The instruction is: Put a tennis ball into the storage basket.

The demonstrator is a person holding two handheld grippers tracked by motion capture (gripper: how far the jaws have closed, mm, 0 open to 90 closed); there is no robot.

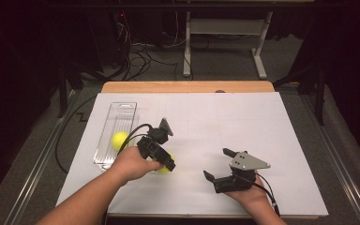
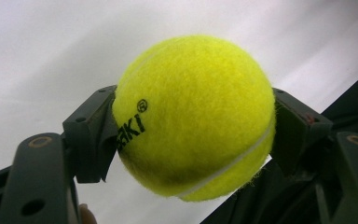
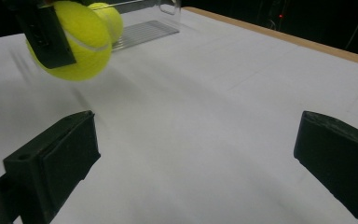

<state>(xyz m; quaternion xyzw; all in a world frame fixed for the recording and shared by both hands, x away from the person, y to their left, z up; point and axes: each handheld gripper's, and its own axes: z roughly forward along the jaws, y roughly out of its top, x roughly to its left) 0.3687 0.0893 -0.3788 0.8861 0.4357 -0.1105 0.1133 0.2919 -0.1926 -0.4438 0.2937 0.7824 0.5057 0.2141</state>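
Observation:
My left gripper [image 1: 167, 163] is shut on a yellow tennis ball [image 1: 162, 170] just above the white table, near the middle left. In the left gripper view the ball [image 2: 193, 116] sits clamped between both black jaws, with black lettering on its left side. A second yellow ball [image 1: 119, 139] lies in a clear plastic tray [image 1: 117, 115] to the left. My right gripper [image 1: 217, 163] hovers low at the front right, open wide with nothing between its pads [image 3: 56, 154]. Its view shows the held ball [image 3: 81, 44] at the upper left and the other ball [image 3: 111, 18] behind it.
White paper [image 1: 243, 126] covers the table, with a wooden edge [image 1: 187, 86] at the far side. Beyond the table, cables and the legs of a white stand [image 1: 260, 56] rest on the grey floor. The person's forearms come in from the bottom.

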